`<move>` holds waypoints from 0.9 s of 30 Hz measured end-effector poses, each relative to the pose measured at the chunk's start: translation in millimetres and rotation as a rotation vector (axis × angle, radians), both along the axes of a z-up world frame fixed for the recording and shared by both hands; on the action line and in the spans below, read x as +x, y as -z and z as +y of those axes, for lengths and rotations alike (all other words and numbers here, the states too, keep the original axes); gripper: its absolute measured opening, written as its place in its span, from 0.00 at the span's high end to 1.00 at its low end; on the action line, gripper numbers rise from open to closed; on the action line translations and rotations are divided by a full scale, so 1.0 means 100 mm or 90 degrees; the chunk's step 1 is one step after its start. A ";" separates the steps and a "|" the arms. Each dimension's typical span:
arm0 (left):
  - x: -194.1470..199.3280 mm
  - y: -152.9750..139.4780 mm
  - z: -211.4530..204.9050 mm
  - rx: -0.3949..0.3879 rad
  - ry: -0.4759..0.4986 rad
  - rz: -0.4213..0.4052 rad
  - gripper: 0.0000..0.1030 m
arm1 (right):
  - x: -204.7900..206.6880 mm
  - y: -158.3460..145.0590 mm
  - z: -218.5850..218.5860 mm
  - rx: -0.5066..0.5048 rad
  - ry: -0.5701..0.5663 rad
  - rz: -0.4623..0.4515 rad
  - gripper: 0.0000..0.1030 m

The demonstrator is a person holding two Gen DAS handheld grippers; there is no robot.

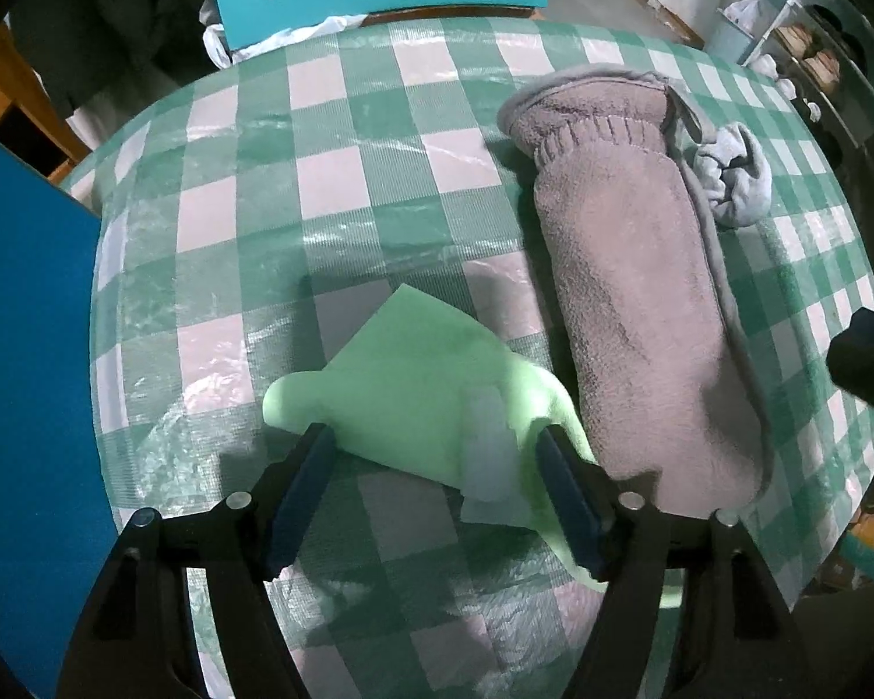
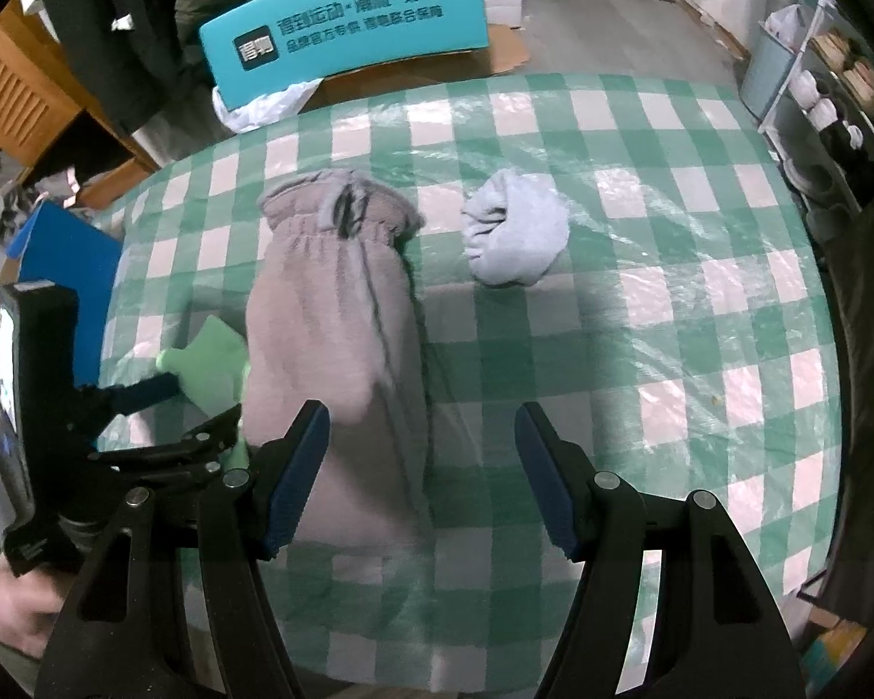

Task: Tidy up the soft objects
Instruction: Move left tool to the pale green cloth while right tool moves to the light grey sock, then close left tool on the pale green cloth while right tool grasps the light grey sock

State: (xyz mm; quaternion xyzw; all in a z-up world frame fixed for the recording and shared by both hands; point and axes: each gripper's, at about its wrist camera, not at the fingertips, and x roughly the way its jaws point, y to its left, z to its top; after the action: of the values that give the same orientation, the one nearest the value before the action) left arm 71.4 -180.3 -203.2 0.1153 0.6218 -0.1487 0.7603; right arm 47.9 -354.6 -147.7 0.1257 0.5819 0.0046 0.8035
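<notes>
Spreading its two blue-padded fingers wide, the left tool (image 1: 434,454) has a light green cloth (image 1: 431,384) lying between them; the pads touch the folds of the cloth on both sides, but whether they press it I cannot tell. The cloth is thin and smooth, with one pointed corner toward the far side. Just to its right lies a long brown-grey fleece towel (image 1: 635,291), rolled like a tube, fuzzy, with a stitched band near its far end. A small pale grey bundle (image 1: 731,175) touches the towel near that end.

The right tool (image 2: 422,454) is also wide open and holds nothing; its left finger is over the near part of the towel (image 2: 332,338). The grey bundle (image 2: 515,227) is apart from the towel here. The counter (image 2: 670,320) wears a green and white checked cover under shiny plastic film, with much free room on the right side. A teal box (image 2: 344,43) stands behind the far edge.
</notes>
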 end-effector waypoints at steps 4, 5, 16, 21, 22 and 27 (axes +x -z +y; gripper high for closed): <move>0.01 -0.01 0.00 -0.001 0.004 -0.009 0.48 | 0.03 0.01 -0.15 -0.007 0.021 0.001 0.36; 0.02 -0.02 0.01 -0.009 0.004 -0.005 0.52 | 0.05 0.01 -0.19 -0.010 0.027 0.001 0.36; 0.07 -0.07 0.14 -0.053 -0.002 0.008 0.81 | 0.26 -0.06 -0.42 -0.067 0.037 0.008 0.36; 0.10 -0.12 0.28 -0.068 -0.014 0.010 0.81 | 0.35 -0.03 -0.49 -0.060 0.039 0.017 0.36; 0.10 -0.13 0.28 -0.070 -0.015 0.010 0.81 | 0.38 -0.01 -0.52 -0.056 0.043 0.020 0.36; 0.15 -0.20 0.37 -0.086 -0.021 0.011 0.81 | 0.51 0.07 -0.62 -0.044 0.051 0.033 0.35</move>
State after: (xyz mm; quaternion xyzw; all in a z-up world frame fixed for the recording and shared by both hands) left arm 86.3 -143.5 -183.4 0.0524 0.6186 -0.1784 0.7634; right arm 99.4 -416.2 -154.8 0.1212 0.5969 -0.0512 0.7914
